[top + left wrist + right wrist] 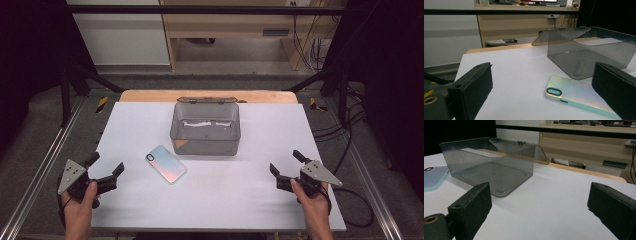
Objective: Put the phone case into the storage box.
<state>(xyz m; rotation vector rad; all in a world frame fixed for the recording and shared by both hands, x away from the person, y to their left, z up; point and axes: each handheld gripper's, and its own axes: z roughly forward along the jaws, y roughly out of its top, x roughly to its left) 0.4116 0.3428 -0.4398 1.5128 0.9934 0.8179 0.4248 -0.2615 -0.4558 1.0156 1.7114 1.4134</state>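
Both grippers rest at the near edge of the white tabletop [250,200], each held in one hand. Left gripper [106,170] fingers are spread wide with nothing between them; right gripper [285,167] fingers are likewise spread and empty. The phone case [166,164] lies flat, camera cutout up, just in front of the clear grey box [205,128], whose hinged lid stands open at the back. The case lies ahead and to the right of the left gripper, near it, and well apart from the right gripper. Its long axis runs diagonally, from far-left to near-right. The left gripper is judged the better placed to reach it.
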